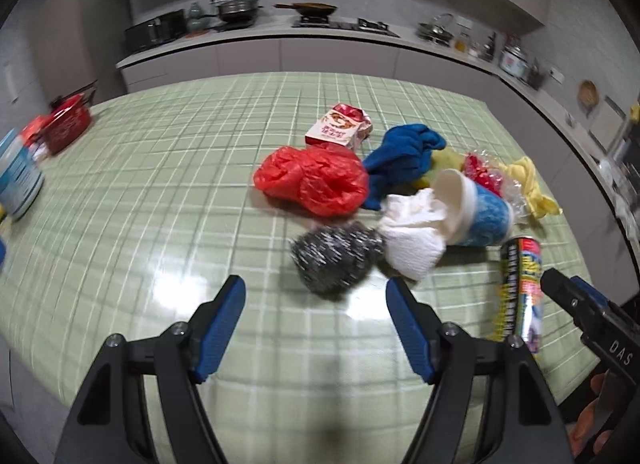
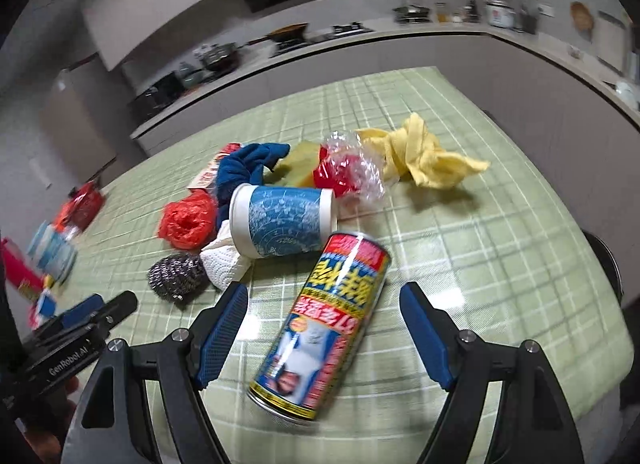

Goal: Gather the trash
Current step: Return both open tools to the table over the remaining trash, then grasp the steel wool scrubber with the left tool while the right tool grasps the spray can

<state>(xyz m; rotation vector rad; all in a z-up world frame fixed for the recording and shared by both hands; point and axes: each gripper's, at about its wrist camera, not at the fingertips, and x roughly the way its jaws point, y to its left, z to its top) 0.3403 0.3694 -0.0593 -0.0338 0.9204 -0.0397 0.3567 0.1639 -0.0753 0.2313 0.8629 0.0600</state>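
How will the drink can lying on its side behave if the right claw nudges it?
The drink can lies on its side on glossy tablecloth, so it would probably roll. Its smooth metal looks stiff but likely slippery between the open right claw pads.

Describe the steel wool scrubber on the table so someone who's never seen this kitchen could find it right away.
On the green checked table, find the heap of litter in the middle. At its near edge, touching a crumpled white paper towel and just in front of a red plastic bag, sits the steel wool scrubber. It is the only shiny, silvery-grey wiry ball there.
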